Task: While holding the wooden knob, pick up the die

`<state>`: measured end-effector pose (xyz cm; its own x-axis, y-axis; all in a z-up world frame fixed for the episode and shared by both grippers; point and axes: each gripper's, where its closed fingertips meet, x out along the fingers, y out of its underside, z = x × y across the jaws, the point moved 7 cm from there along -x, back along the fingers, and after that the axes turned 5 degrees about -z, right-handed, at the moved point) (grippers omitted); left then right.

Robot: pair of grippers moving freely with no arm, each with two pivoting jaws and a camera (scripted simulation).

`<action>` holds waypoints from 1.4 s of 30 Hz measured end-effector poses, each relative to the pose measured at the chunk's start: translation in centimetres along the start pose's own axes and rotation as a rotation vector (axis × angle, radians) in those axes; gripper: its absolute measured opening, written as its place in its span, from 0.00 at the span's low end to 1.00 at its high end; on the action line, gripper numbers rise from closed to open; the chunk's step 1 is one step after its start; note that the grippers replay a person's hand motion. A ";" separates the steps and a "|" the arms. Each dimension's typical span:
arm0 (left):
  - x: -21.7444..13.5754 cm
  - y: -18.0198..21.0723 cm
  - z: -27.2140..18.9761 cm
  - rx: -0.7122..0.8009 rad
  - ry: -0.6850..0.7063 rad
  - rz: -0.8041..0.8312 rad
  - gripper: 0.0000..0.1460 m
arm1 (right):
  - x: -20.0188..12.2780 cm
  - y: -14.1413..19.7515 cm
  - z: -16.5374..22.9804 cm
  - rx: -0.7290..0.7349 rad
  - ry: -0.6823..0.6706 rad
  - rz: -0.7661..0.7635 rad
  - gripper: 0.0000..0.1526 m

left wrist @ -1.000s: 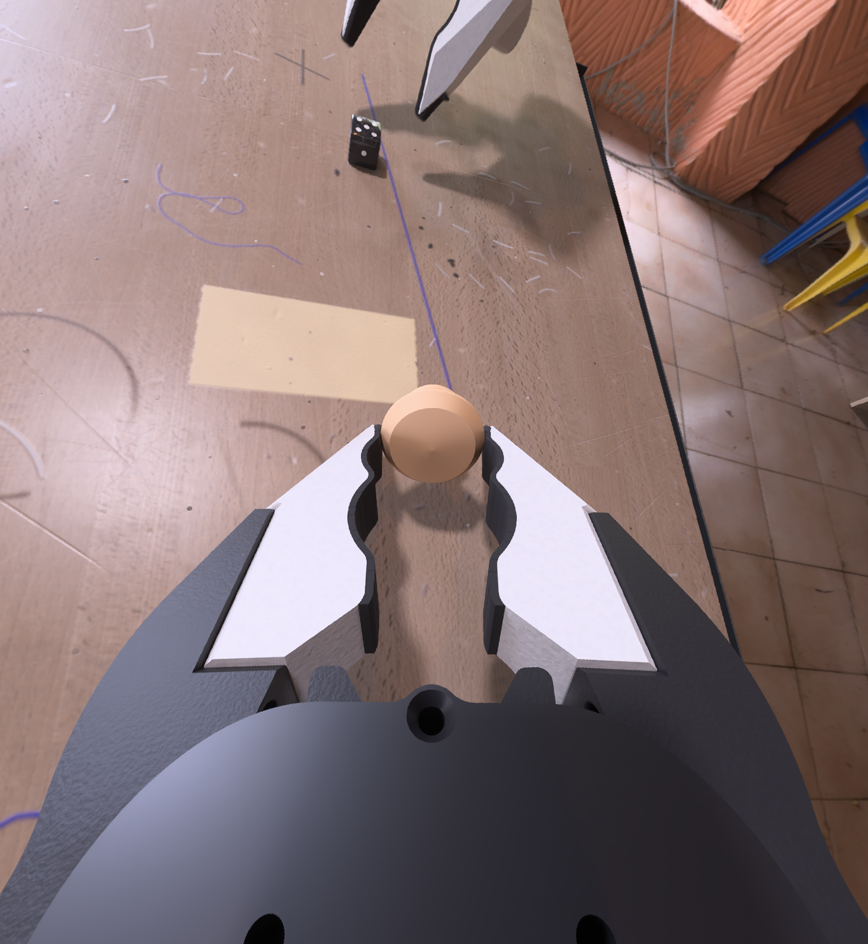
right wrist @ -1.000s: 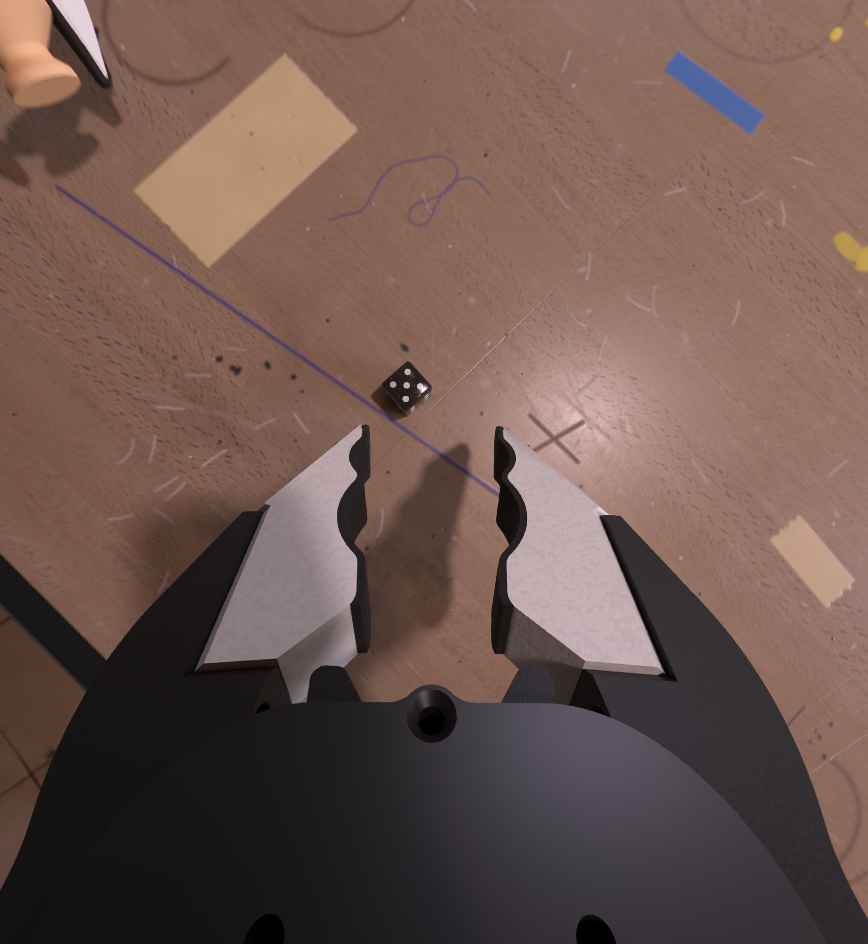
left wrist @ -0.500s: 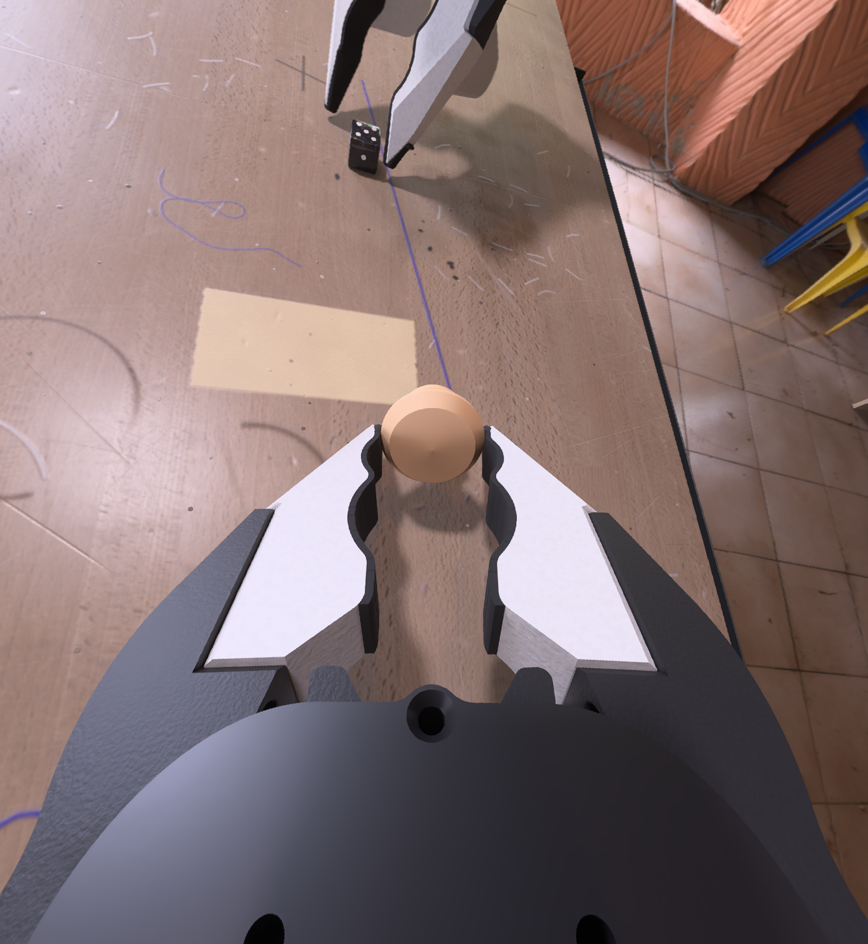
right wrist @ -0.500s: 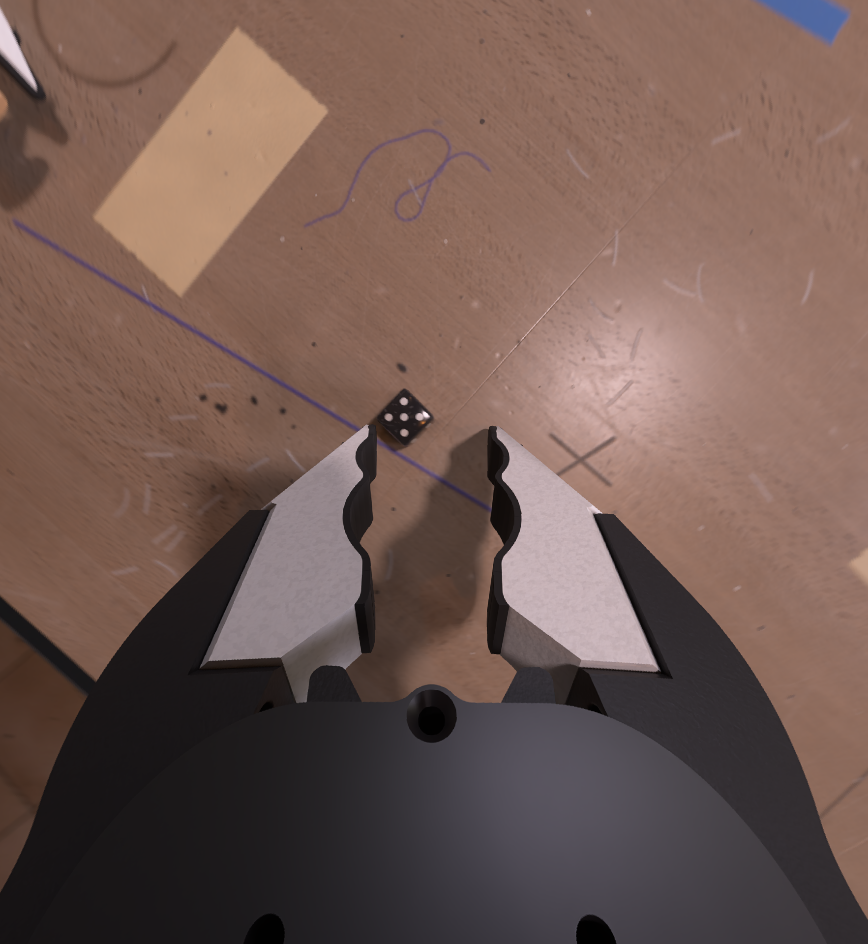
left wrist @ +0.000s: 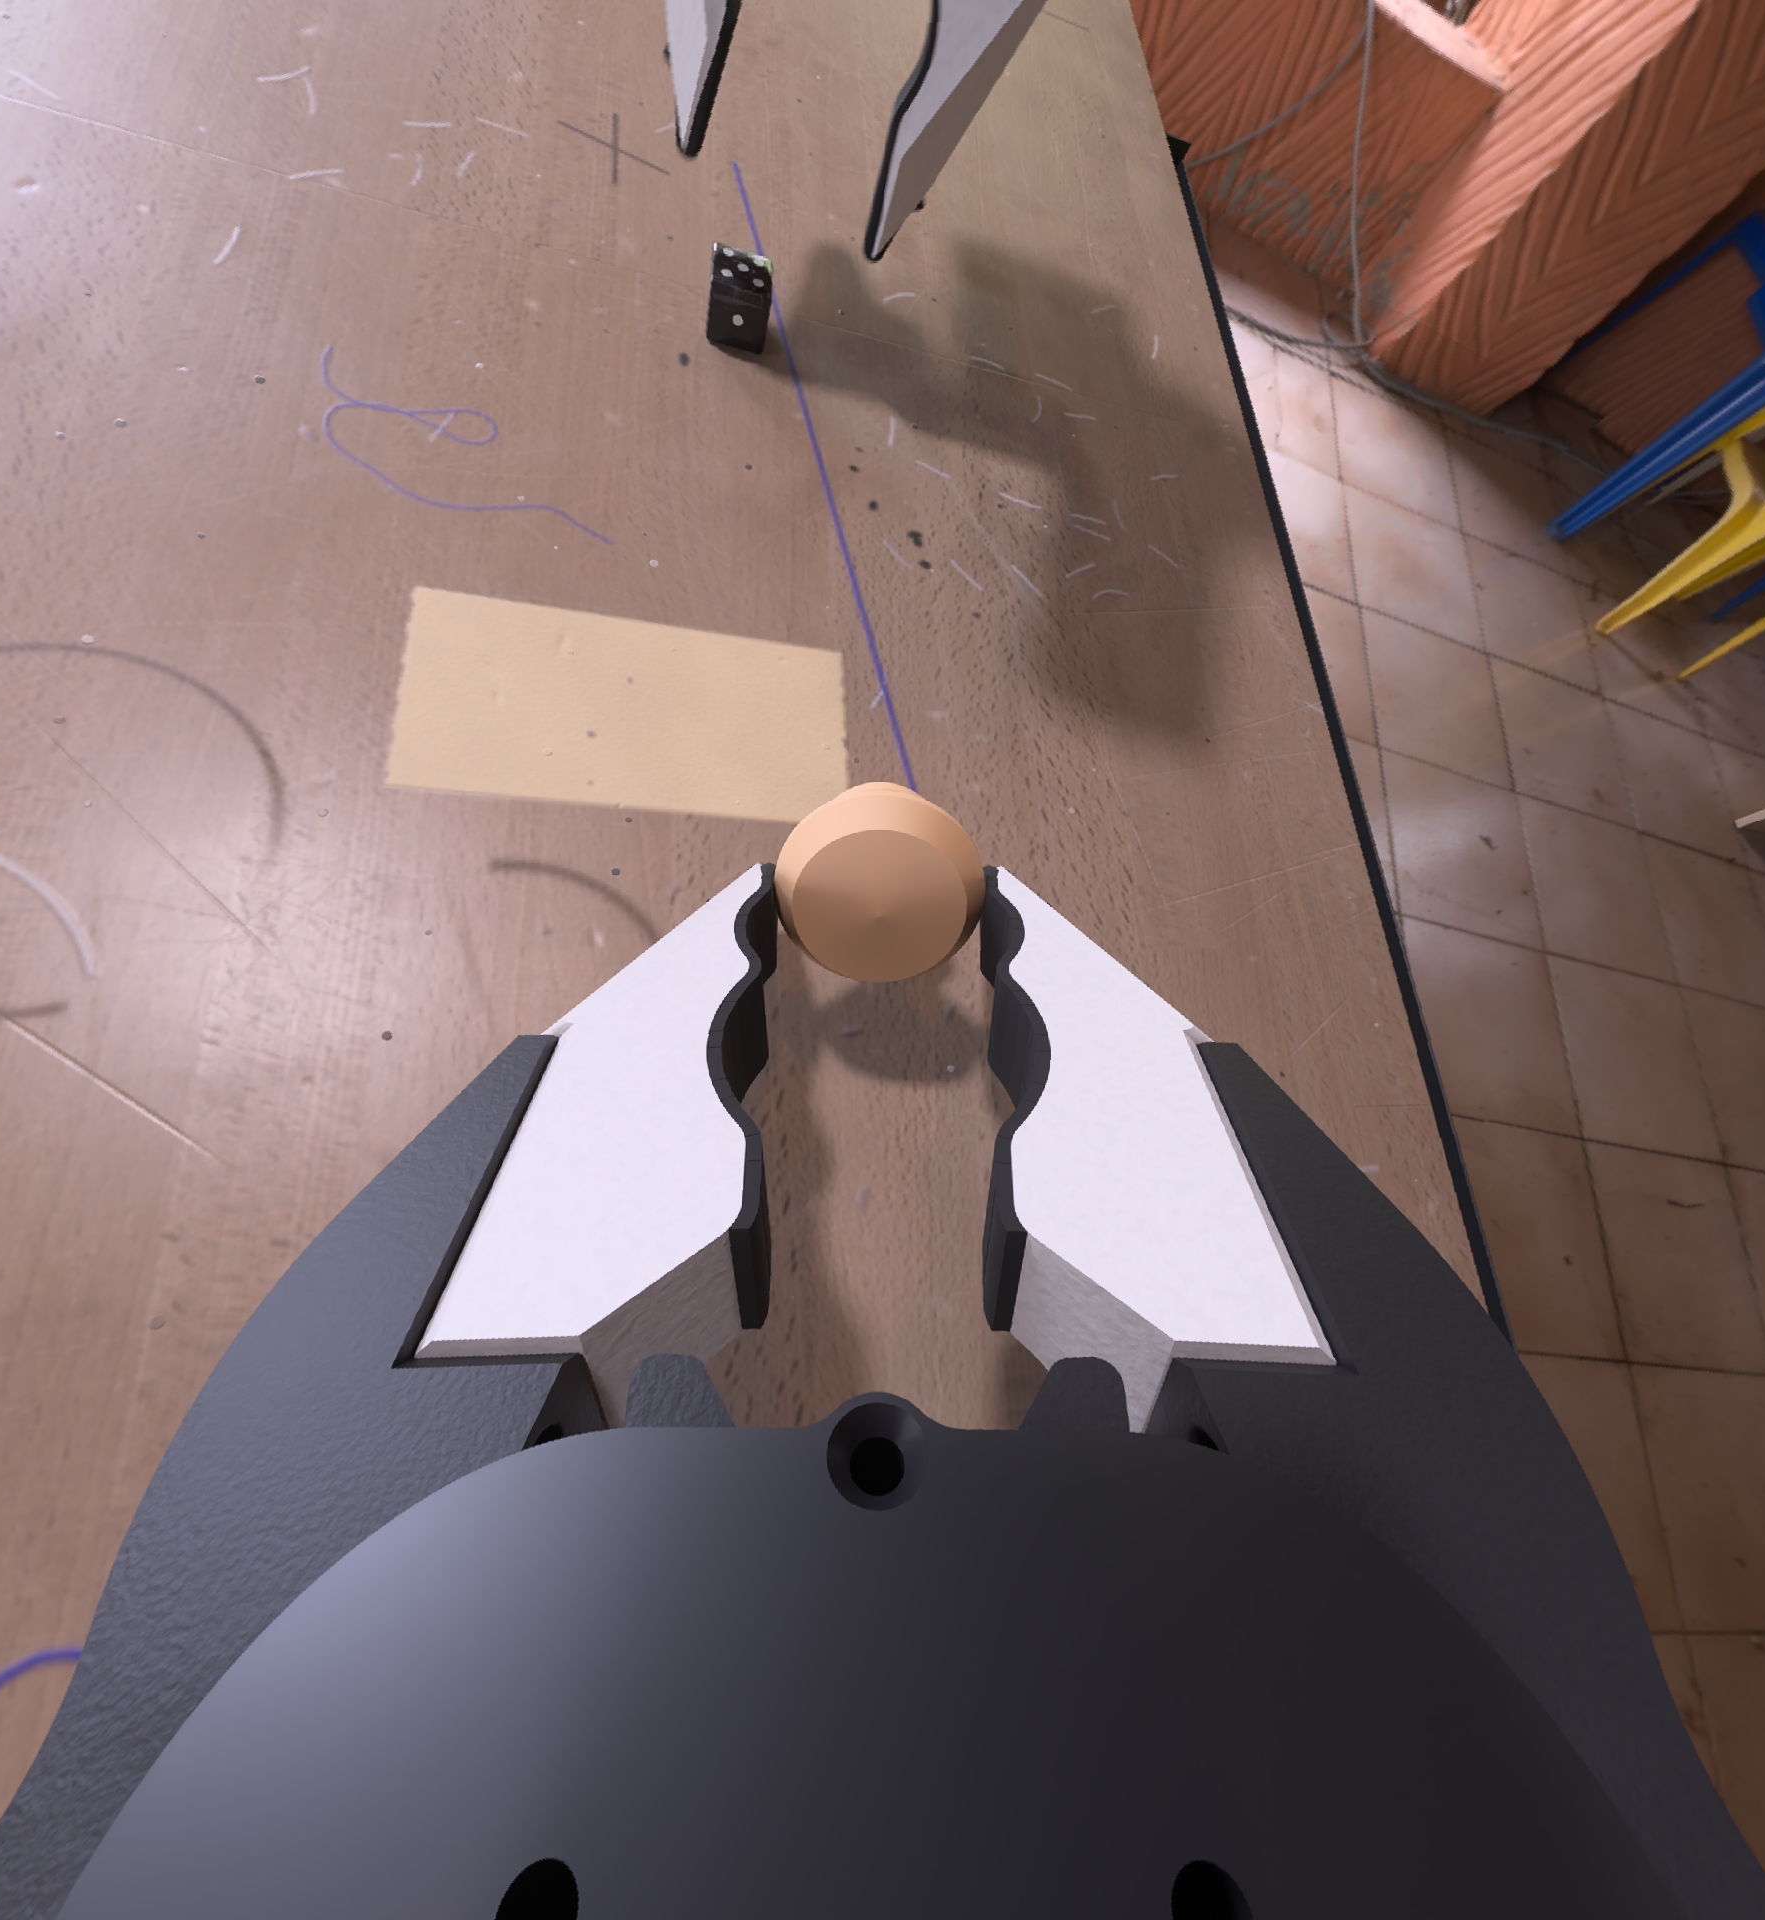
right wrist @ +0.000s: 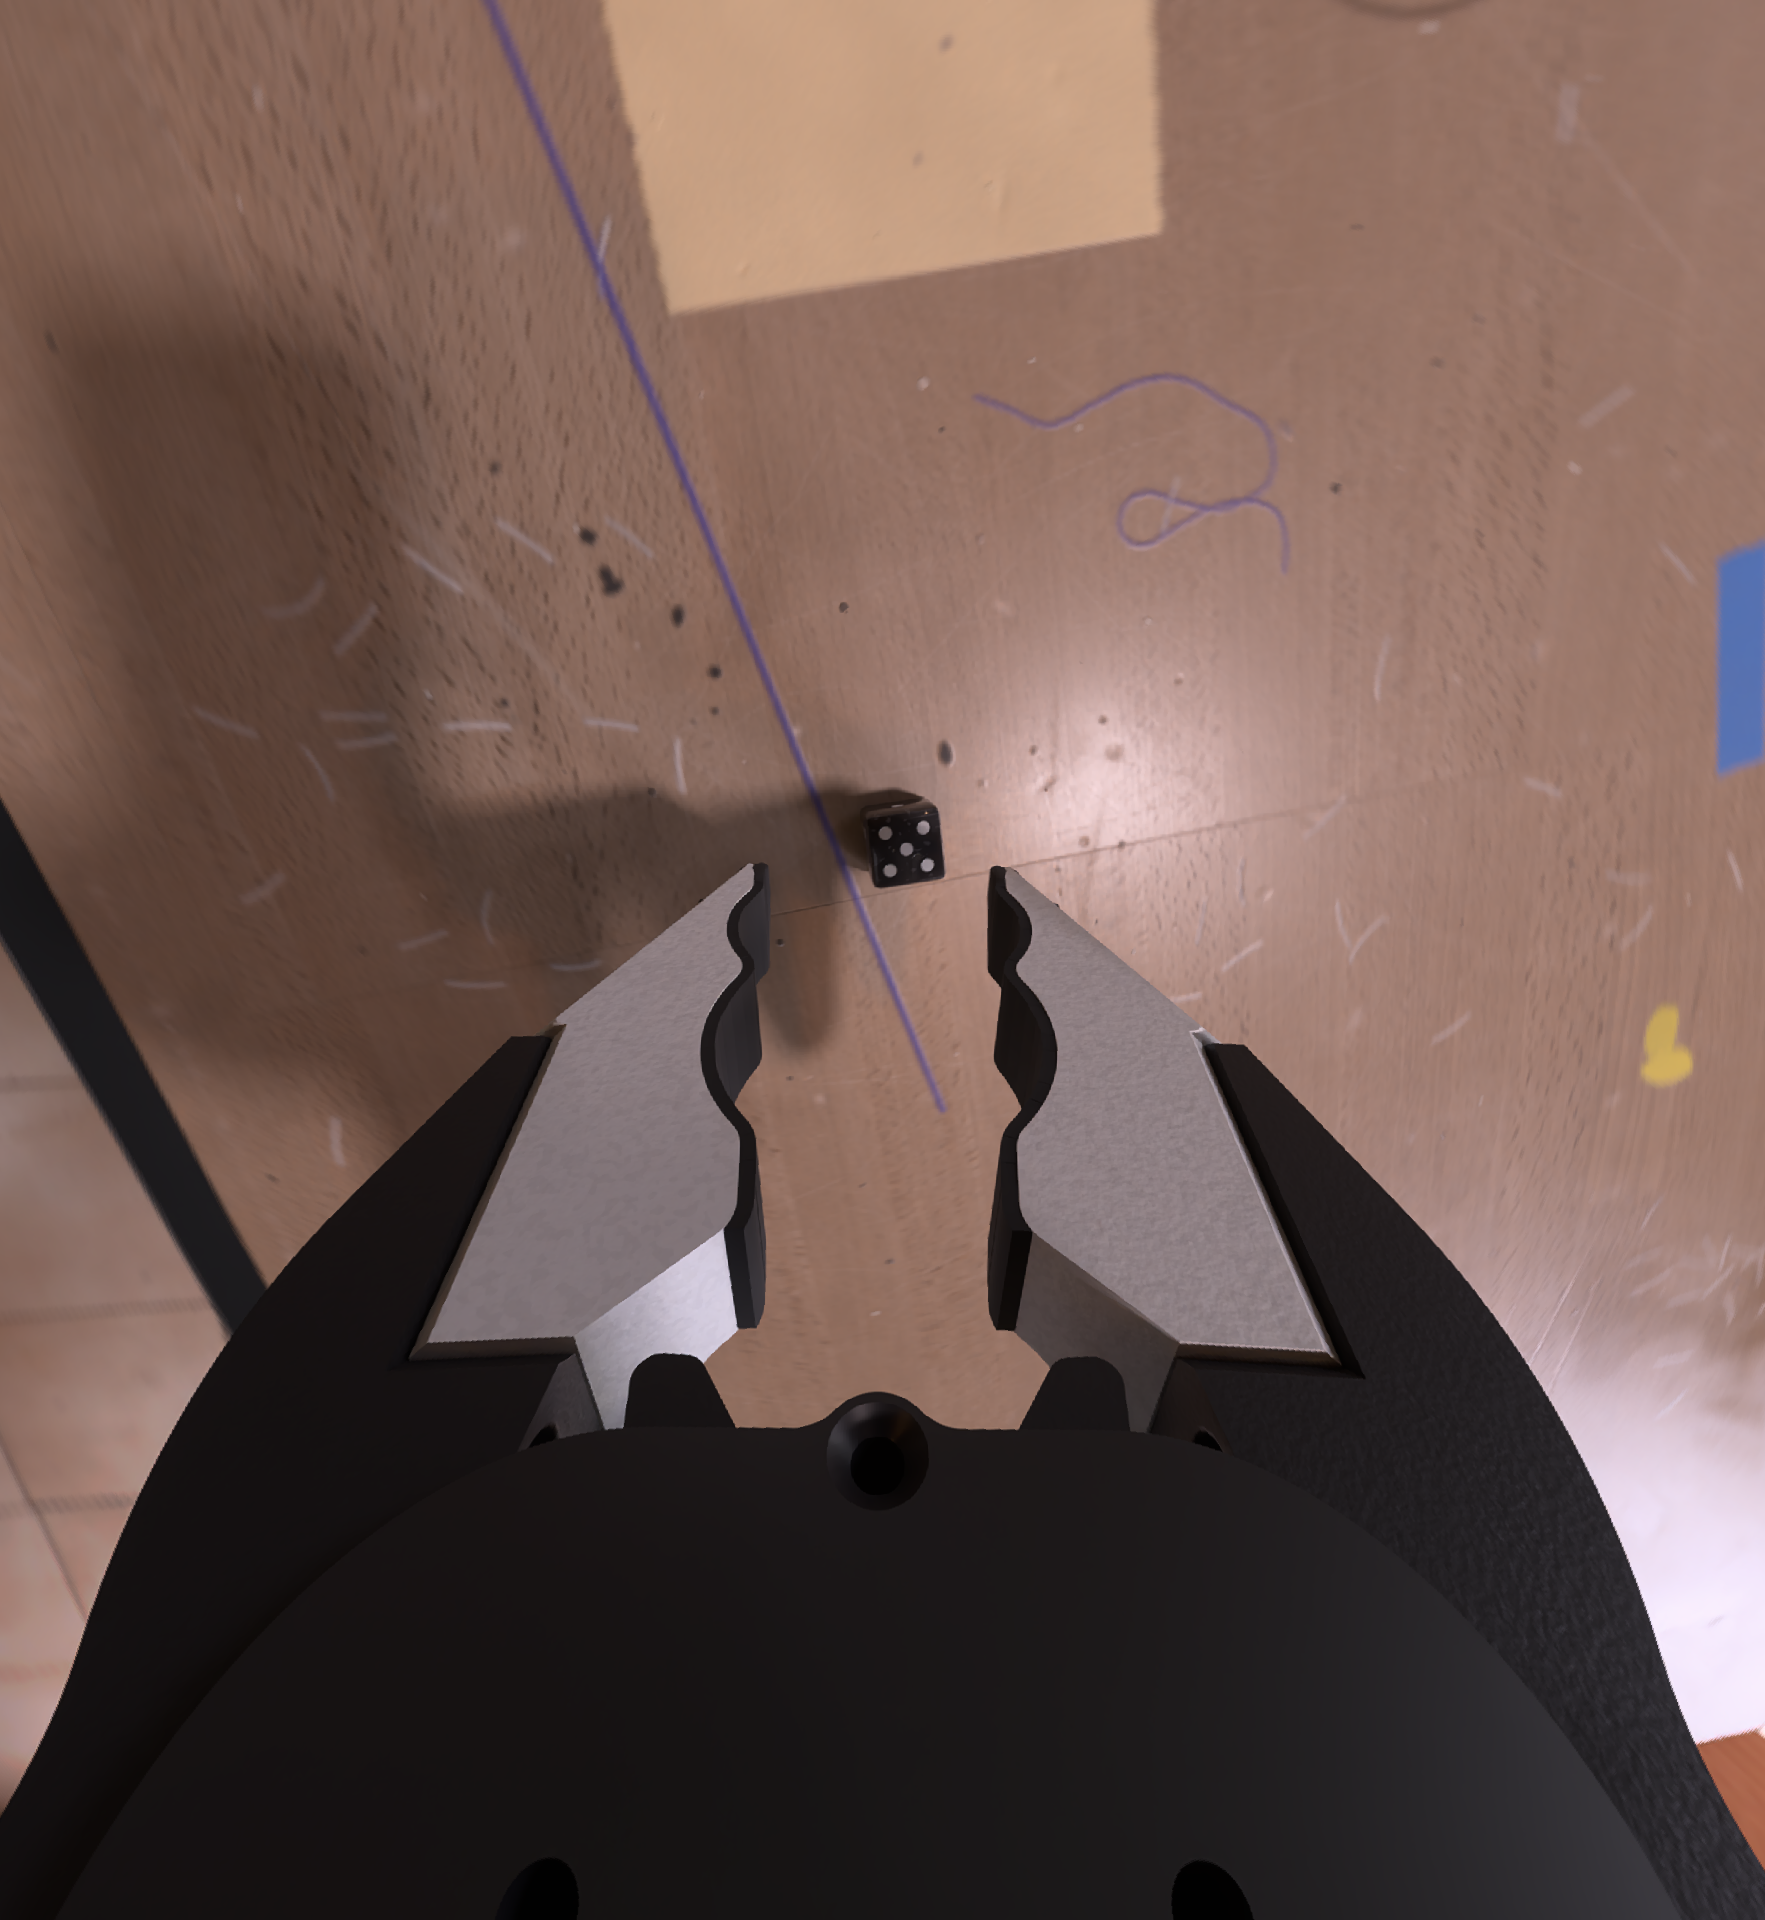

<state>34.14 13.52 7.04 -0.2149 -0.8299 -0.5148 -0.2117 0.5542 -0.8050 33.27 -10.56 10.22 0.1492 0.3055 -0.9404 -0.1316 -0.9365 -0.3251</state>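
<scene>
My left gripper is shut on the tan wooden knob and holds it above the wooden table. The black die with white pips sits on the table far ahead, beside a blue line. My right gripper hangs open above and just beyond the die in the left wrist view. In the right wrist view the right gripper is open and empty, and the die lies on the table just past its fingertips, between them and apart from both.
A tan tape rectangle lies between knob and die. The table's dark edge runs along the right, with tiled floor, a brick wall and blue and yellow chairs beyond. Blue tape and yellow spots mark the table.
The right gripper has risen and turned over the die, which now lines up between its open fingers. The left gripper and knob have not moved.
</scene>
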 end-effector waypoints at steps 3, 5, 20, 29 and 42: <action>0.0 0.0 0.0 -0.001 -0.001 0.000 0.27 | 1.3 0.2 -0.8 -0.096 -0.062 -0.003 0.24; 0.0 0.0 0.0 0.001 -0.002 0.002 0.27 | 1.7 0.5 -1.1 -0.119 -0.104 -0.045 0.21; 0.0 0.0 0.0 -0.005 0.005 0.003 0.27 | 0.6 0.6 -2.6 0.291 -0.247 -0.387 0.10; 0.1 0.0 0.0 0.000 0.000 0.006 0.27 | -0.8 -2.5 -1.8 0.337 -0.390 -0.589 0.11; 0.1 0.1 0.0 -0.001 -0.010 0.013 0.27 | 2.2 -5.2 -0.1 -0.157 -0.204 -0.185 0.11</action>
<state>34.13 13.44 6.92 -0.2077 -0.8234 -0.5281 -0.2101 0.5648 -0.7980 34.35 -5.08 9.85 -0.0456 0.4863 -0.8726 0.0349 -0.8722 -0.4879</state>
